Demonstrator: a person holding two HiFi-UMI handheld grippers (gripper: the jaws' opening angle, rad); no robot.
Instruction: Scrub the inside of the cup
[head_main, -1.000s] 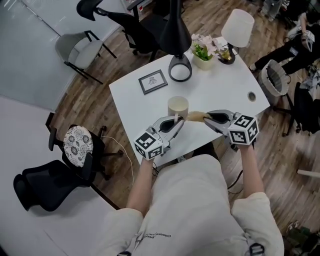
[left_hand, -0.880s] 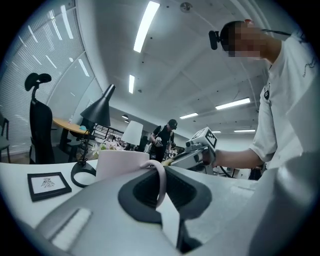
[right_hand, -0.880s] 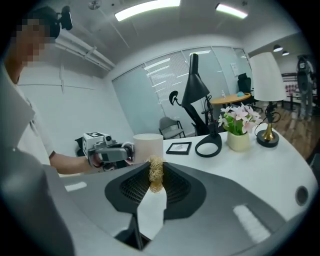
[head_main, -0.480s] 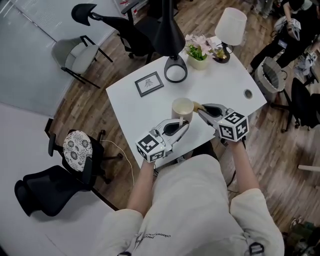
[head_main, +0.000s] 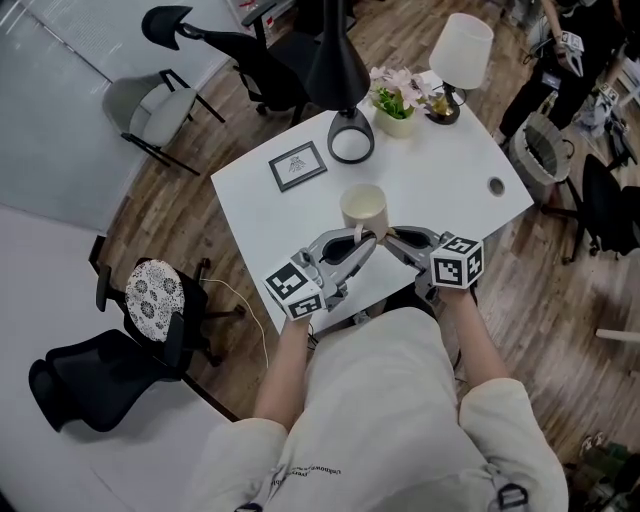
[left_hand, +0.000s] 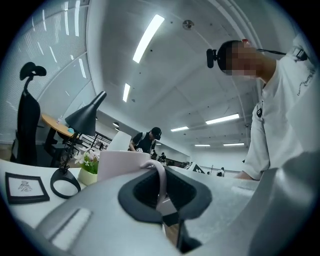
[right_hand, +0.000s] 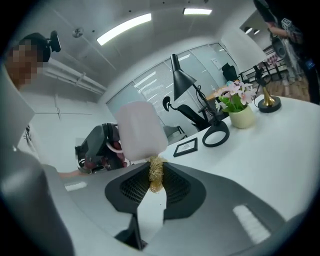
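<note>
The left gripper (head_main: 362, 243) is closed on the cup handle (left_hand: 160, 181). The right gripper (head_main: 392, 238) clamps the fibrous scrubber (right_hand: 155, 173) and has drawn back from the rim to the outer wall. The cup (head_main: 363, 208) stands upright on the white table (head_main: 450, 170), so the scrubber probably needs re-entering.

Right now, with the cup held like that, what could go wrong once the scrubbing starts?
The left gripper pinches the cup only by its thin handle, so scrubbing pressure could twist or tip it. The right gripper holds the scrubber by a narrow pinch; it might slip out while rubbing.
</note>
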